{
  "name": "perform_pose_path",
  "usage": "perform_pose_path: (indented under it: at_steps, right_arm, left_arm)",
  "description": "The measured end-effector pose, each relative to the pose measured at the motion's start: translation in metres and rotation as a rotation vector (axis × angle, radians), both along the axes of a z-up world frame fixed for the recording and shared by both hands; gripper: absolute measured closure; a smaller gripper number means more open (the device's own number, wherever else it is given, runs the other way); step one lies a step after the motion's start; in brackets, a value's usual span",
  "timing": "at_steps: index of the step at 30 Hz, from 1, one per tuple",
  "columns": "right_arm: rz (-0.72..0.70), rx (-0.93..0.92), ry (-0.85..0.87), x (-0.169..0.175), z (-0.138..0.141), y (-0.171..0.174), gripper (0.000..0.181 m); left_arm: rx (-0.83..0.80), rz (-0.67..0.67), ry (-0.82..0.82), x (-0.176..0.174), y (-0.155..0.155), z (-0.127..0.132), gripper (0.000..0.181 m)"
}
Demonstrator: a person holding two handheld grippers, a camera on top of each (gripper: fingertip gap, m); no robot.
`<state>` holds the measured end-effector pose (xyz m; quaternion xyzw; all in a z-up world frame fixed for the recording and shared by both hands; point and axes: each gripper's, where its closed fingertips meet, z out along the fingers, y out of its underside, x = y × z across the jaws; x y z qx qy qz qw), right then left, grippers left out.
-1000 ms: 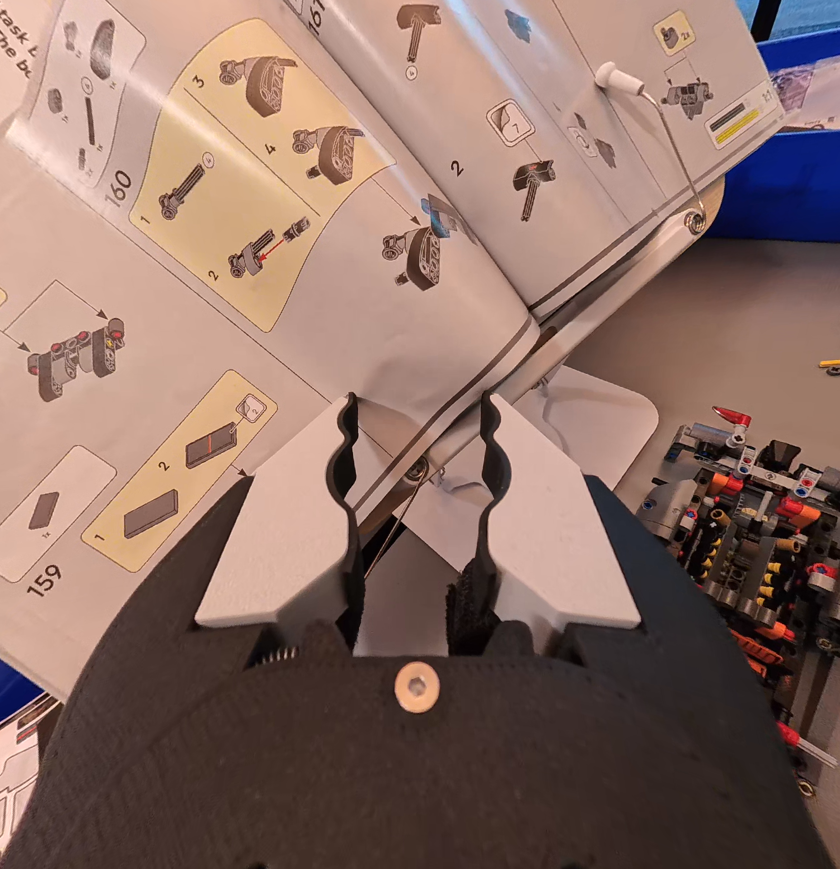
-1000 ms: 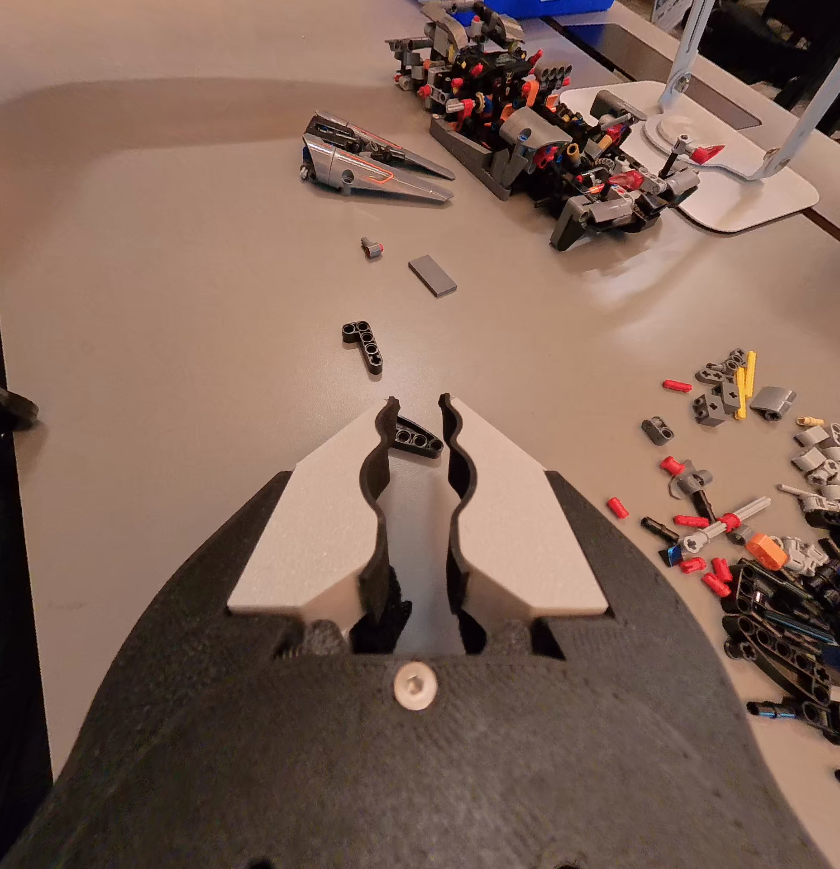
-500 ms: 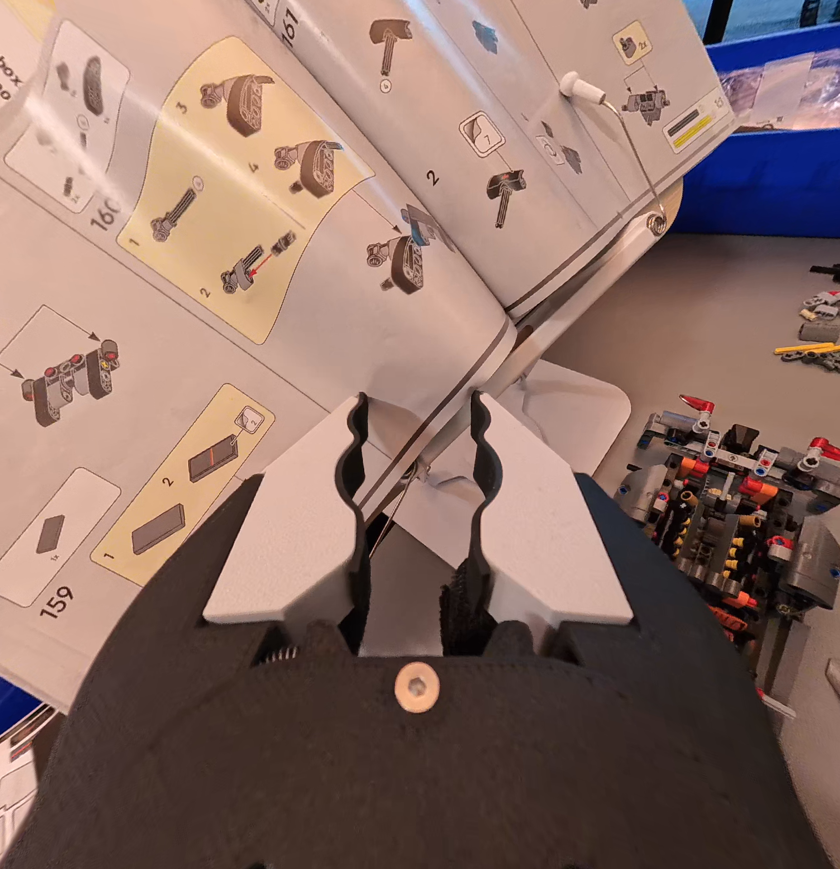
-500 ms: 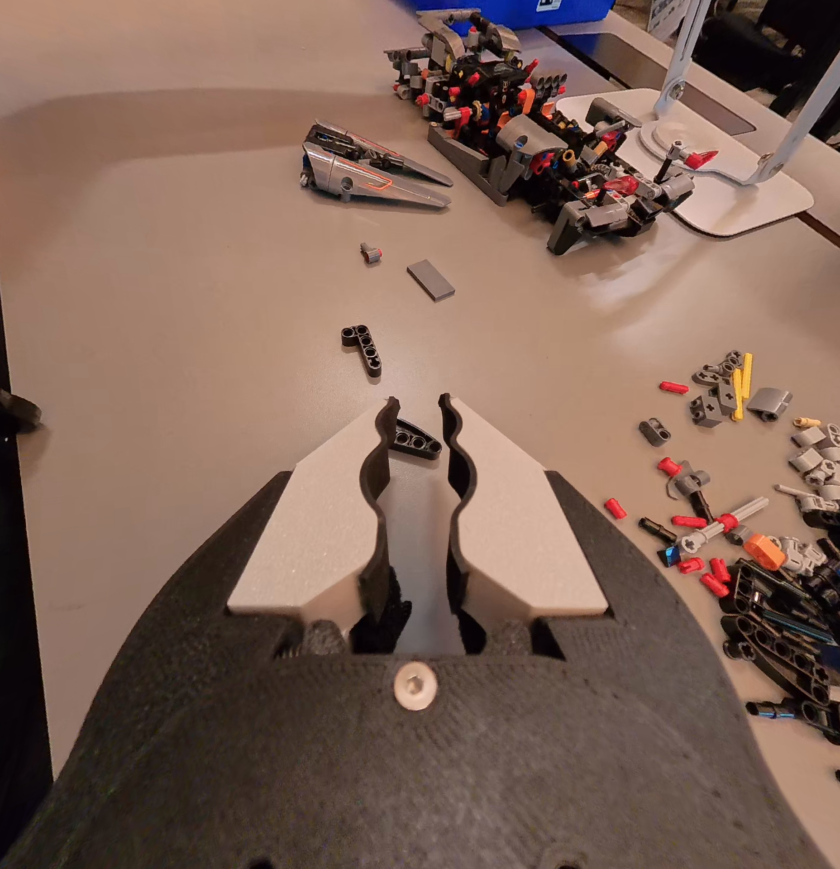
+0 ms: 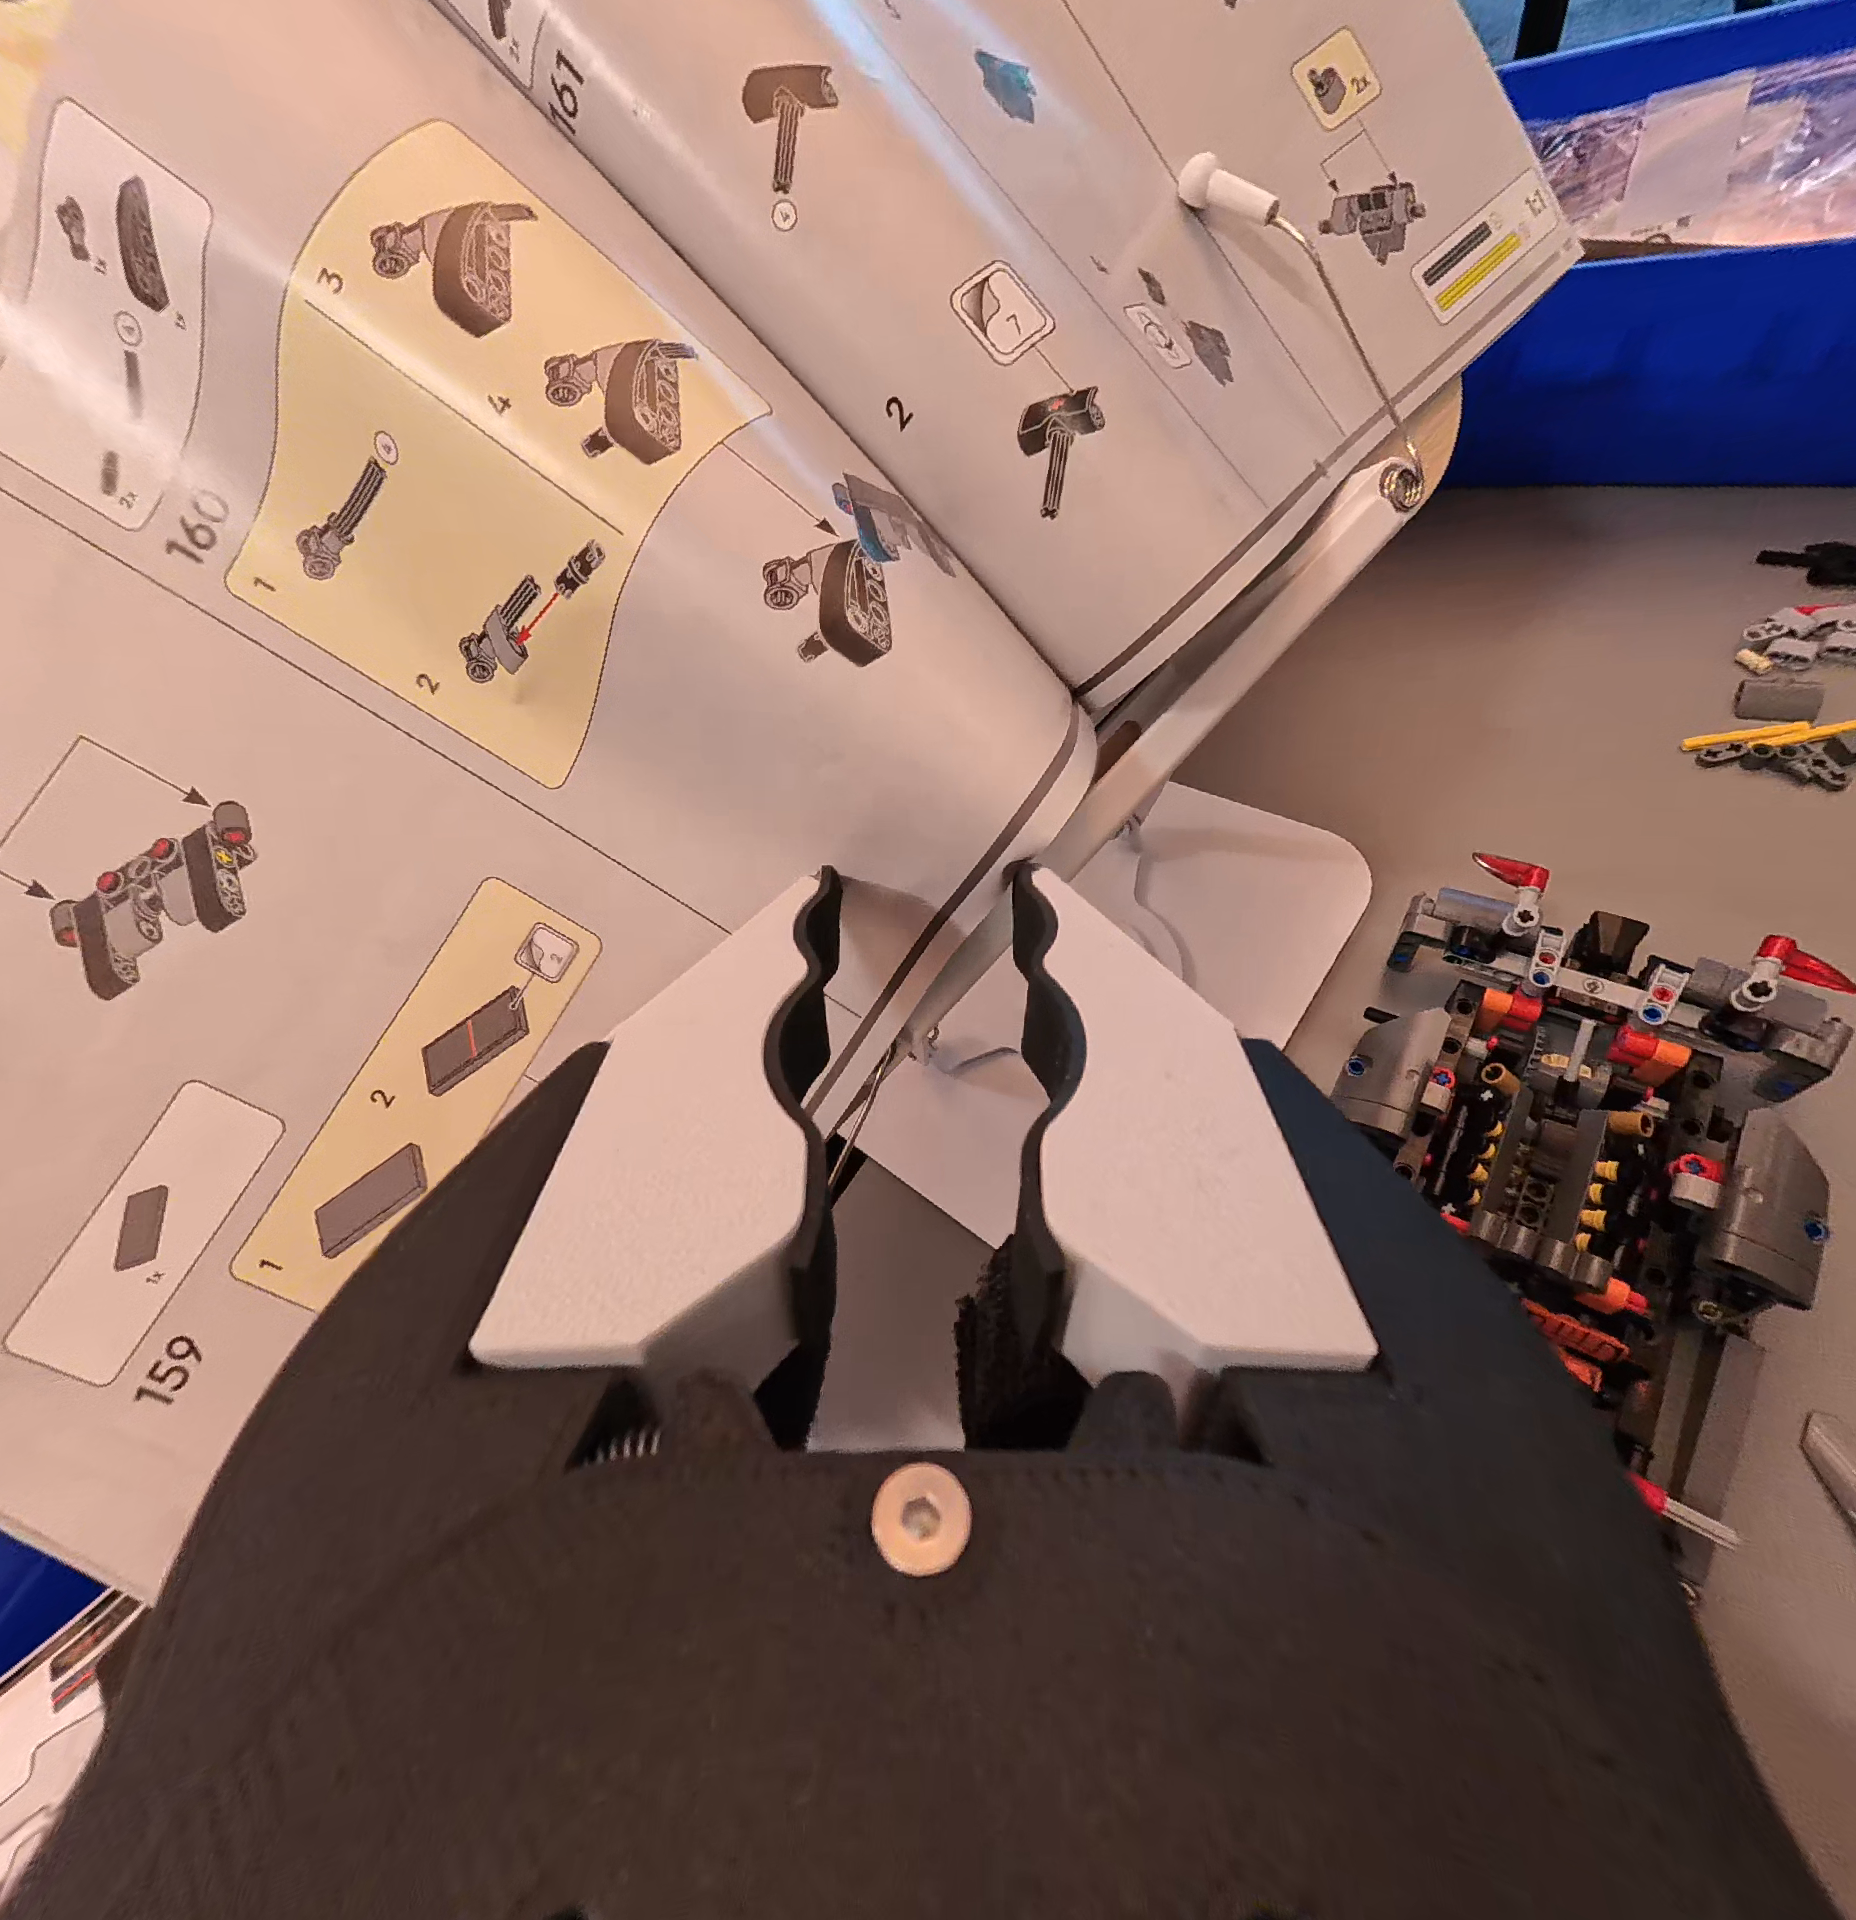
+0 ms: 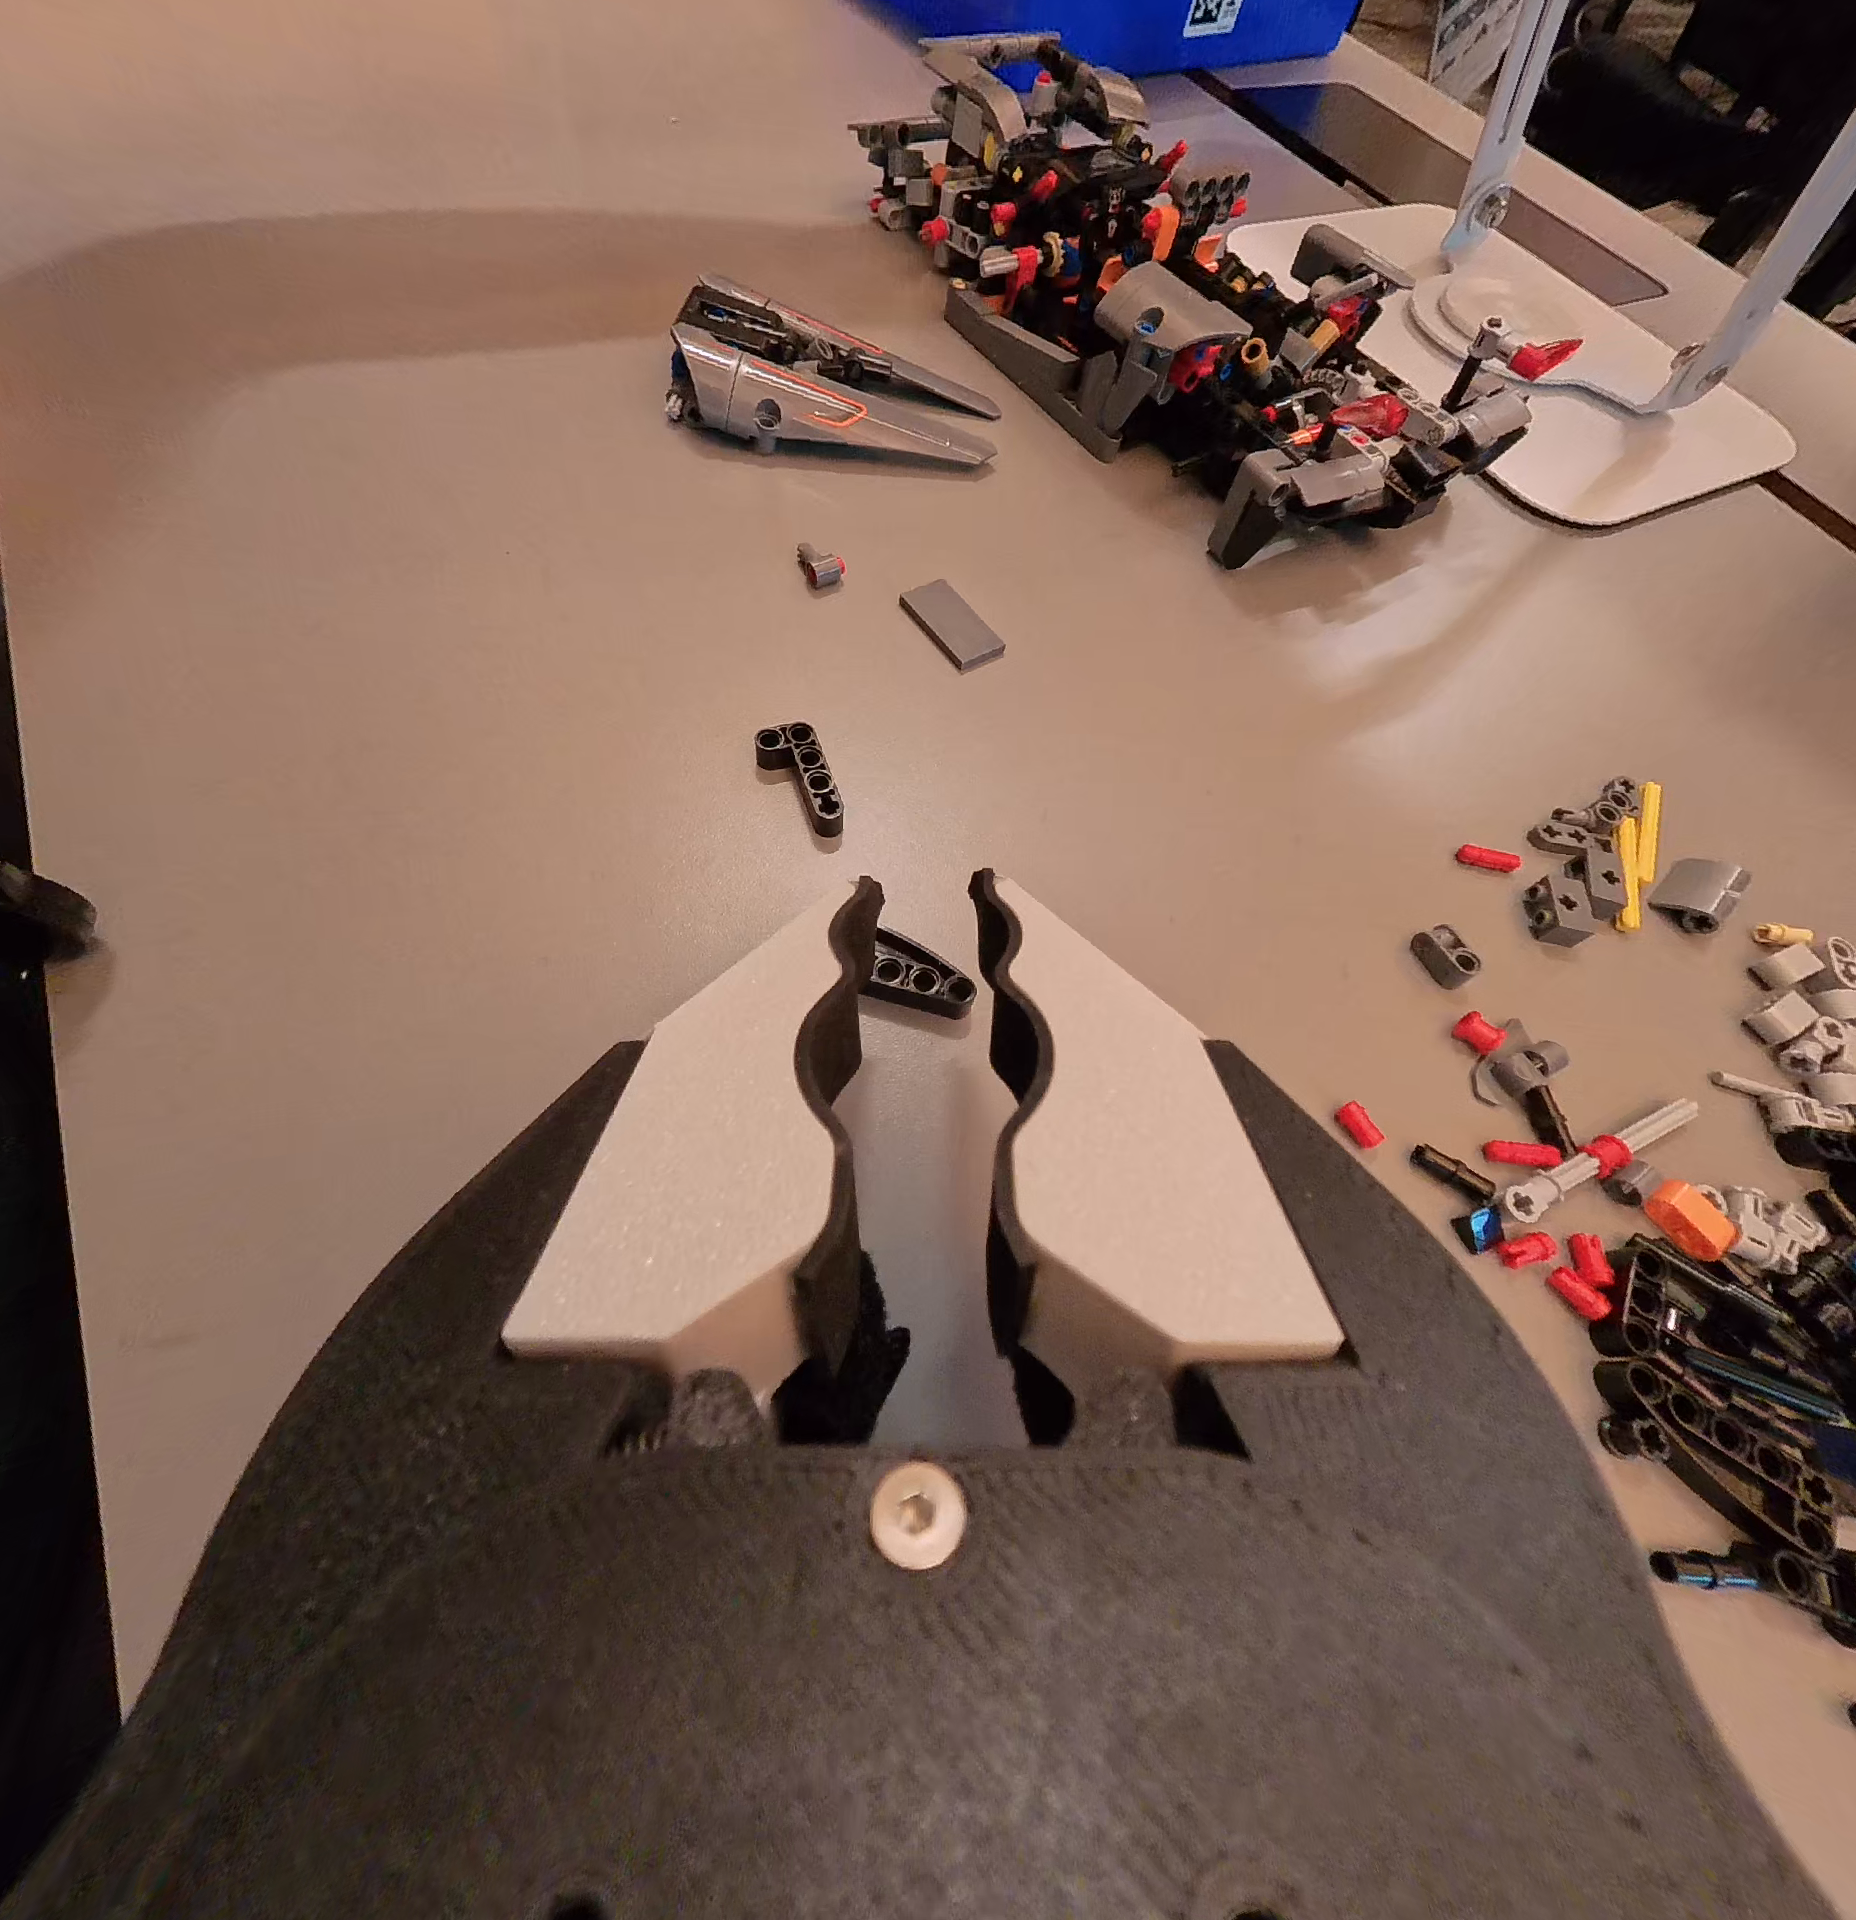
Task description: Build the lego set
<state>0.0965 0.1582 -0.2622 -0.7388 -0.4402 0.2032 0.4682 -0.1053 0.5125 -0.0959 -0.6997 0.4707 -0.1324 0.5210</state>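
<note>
My left gripper [image 5: 922,883] is open and empty, held in front of the open instruction booklet [image 5: 488,520] on its white stand [image 5: 1246,894]. The half-built grey, black and orange lego model [image 5: 1599,1101] lies on the table to its right; it also shows in the right wrist view [image 6: 1194,332]. My right gripper [image 6: 924,883] is open and empty, low over the table, with a small black curved beam [image 6: 919,971] lying between its fingertips. Ahead of it lie a black L-shaped beam [image 6: 804,774], a flat grey tile [image 6: 950,623] and a small grey-red pin piece [image 6: 820,566].
A grey wedge-shaped sub-assembly [image 6: 810,379] lies left of the model. A pile of loose parts [image 6: 1682,1143] spreads at the right. A blue bin [image 5: 1682,353] stands behind the booklet. The table's left edge [image 6: 30,935] is close. The flat grey tile [image 6: 950,623] is closer to my right gripper, around 12 cm from its tips; the left tips are 35 cm off.
The left gripper has shifted so the model and loose parts slid left in its view, and its jaws narrowed a little. The right gripper has barely moved.
</note>
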Motion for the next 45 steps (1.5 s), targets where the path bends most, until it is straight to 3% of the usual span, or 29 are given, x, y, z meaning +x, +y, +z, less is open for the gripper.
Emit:
perform_pose_path:
  at_steps: [19, 33, 45]
  right_arm:
    - [0.002, 0.002, 0.005, 0.0, 0.001, 0.0, 0.164]
    - [0.005, 0.002, 0.01, 0.0, 0.001, -0.001, 0.164]
    - [0.008, 0.002, 0.019, 0.0, 0.003, -0.001, 0.164]
  left_arm:
    - [0.056, -0.013, 0.109, -0.001, -0.011, 0.008, 0.161]
    - [0.129, -0.012, 0.347, -0.002, -0.015, 0.006, 0.176]
    - [0.186, -0.008, 0.509, -0.005, -0.017, 0.007, 0.177]
